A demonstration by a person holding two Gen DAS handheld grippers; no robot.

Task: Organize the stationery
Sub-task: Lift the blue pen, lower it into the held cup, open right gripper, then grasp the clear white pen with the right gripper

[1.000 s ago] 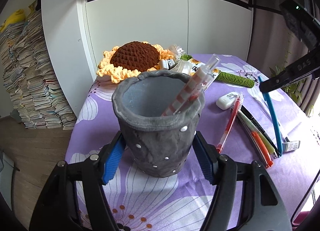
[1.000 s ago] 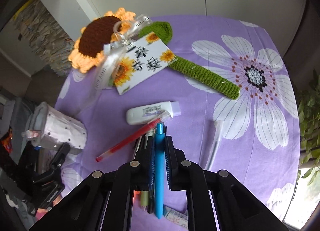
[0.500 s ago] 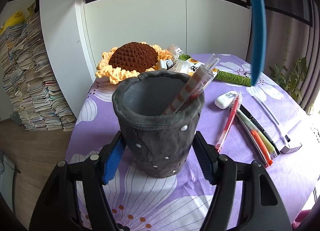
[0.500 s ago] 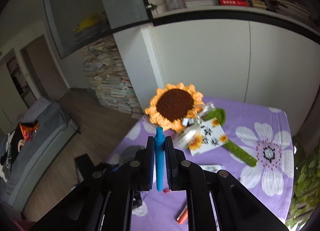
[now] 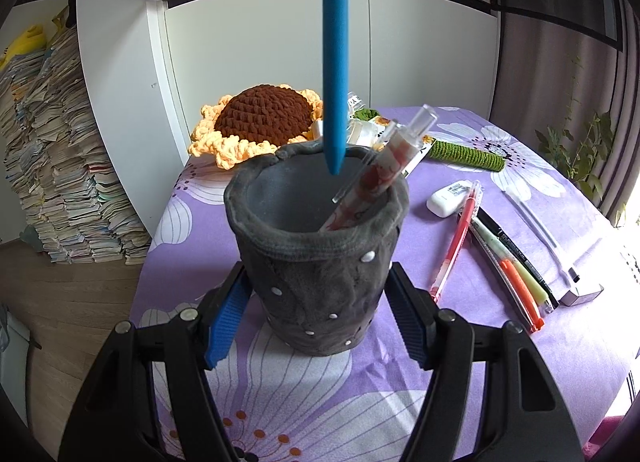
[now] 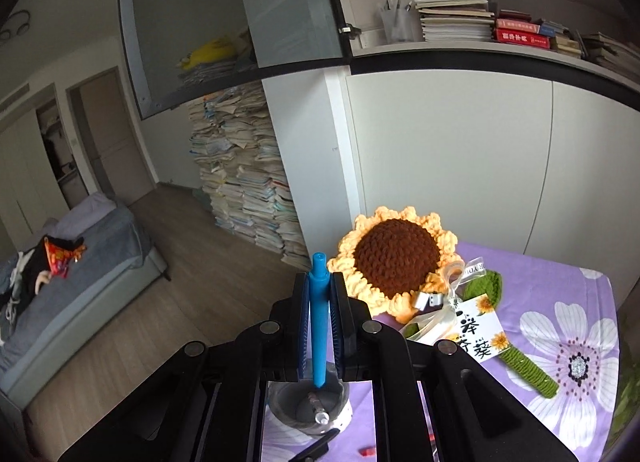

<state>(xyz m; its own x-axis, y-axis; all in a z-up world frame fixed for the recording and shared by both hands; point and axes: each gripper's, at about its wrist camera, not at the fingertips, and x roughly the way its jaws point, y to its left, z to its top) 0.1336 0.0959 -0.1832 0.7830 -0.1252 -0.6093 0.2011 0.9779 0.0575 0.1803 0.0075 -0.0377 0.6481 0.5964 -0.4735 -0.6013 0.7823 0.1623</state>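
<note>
A dark grey felt pen cup (image 5: 320,262) stands on the purple flowered cloth (image 5: 500,362) between the jaws of my left gripper (image 5: 316,318), whose blue pads touch its sides. One red-and-white pen (image 5: 384,170) leans inside it. My right gripper (image 6: 319,294) is shut on a blue pen (image 6: 319,326) held upright; its tip hangs just above the cup mouth (image 6: 308,402), as the left wrist view shows (image 5: 335,62). Several loose pens (image 5: 504,254) lie to the cup's right.
A crocheted sunflower (image 5: 260,122) with green stem (image 5: 464,152) and a card lies behind the cup. A white correction tape (image 5: 450,196) and a clear pen (image 5: 540,230) lie right. White cabinets stand behind; paper stacks (image 5: 52,166) stand on the floor at left.
My right gripper lifted the blue pen off the cloth, turned it upright and carried it left over the cup. The left gripper and cup stayed put.
</note>
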